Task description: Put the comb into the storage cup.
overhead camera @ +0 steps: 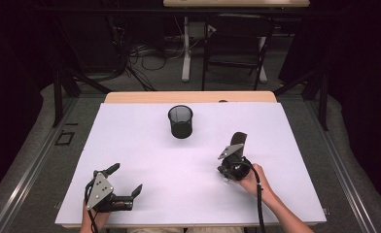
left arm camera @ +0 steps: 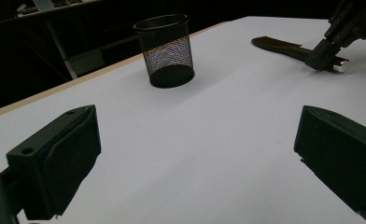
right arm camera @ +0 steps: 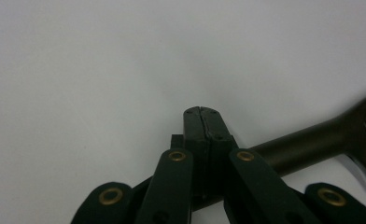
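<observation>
A black spatula (overhead camera: pixel 238 139) lies on the white table (overhead camera: pixel 154 160), right of centre, its blade pointing away from the person. My right gripper (overhead camera: pixel 224 174) sits low over the spatula's handle end. In the right gripper view its jaws (right arm camera: pixel 202 114) stand pressed together with no gap, and the handle (right arm camera: pixel 302 144) runs out from under them to the right. The left gripper view shows the spatula (left arm camera: pixel 279 46) with that gripper (left arm camera: pixel 323 58) tipped down onto it. My left gripper (overhead camera: pixel 127 178) rests near the front left, open wide, with nothing between its fingers (left arm camera: pixel 195 163).
A black mesh cup (overhead camera: pixel 181 121) stands upright at the table's middle back, also seen in the left gripper view (left arm camera: pixel 166 49). A wooden strip edges the far side. Beyond it are a chair, desk legs and floor cables.
</observation>
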`<state>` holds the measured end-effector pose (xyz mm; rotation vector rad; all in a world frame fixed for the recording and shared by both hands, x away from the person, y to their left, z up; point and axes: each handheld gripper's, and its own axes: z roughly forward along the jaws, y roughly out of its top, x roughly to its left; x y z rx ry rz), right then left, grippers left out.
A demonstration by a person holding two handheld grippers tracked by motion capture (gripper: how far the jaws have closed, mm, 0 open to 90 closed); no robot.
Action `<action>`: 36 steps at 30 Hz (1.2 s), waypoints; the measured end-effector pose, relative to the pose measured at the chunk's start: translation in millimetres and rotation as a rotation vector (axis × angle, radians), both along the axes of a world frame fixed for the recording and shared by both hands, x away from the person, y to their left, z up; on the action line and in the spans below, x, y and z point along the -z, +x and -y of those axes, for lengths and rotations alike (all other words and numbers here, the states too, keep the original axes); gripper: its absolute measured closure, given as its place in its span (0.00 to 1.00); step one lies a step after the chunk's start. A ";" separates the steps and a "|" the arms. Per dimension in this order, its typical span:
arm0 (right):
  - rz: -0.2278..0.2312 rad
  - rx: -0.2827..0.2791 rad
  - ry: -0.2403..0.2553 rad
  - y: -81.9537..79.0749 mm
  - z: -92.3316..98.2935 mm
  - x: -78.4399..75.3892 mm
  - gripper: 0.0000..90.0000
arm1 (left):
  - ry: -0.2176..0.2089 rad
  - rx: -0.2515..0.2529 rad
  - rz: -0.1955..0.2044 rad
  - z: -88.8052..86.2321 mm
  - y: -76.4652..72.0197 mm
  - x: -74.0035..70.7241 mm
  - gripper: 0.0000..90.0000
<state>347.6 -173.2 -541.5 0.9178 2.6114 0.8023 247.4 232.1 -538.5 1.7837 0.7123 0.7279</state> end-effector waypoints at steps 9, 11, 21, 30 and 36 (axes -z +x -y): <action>-0.002 0.013 -0.022 -4.5 8.4 -2.4 1.00 | -0.001 -0.001 -0.001 -0.1 0.2 0.2 0.01; -0.001 0.015 -0.024 -4.9 9.6 -2.4 1.00 | 0.000 -0.001 -0.001 0.0 0.2 0.2 0.01; -0.008 0.053 -0.040 -5.0 25.7 -2.7 1.00 | 0.001 0.001 0.001 0.4 0.3 0.1 0.01; 0.002 0.087 -0.053 -2.0 34.2 -2.9 1.00 | 0.004 0.001 -0.002 0.4 0.6 0.4 0.01; 0.001 0.102 -0.056 0.0 38.3 -1.8 1.00 | 0.001 -0.001 -0.002 -0.2 0.3 0.2 0.01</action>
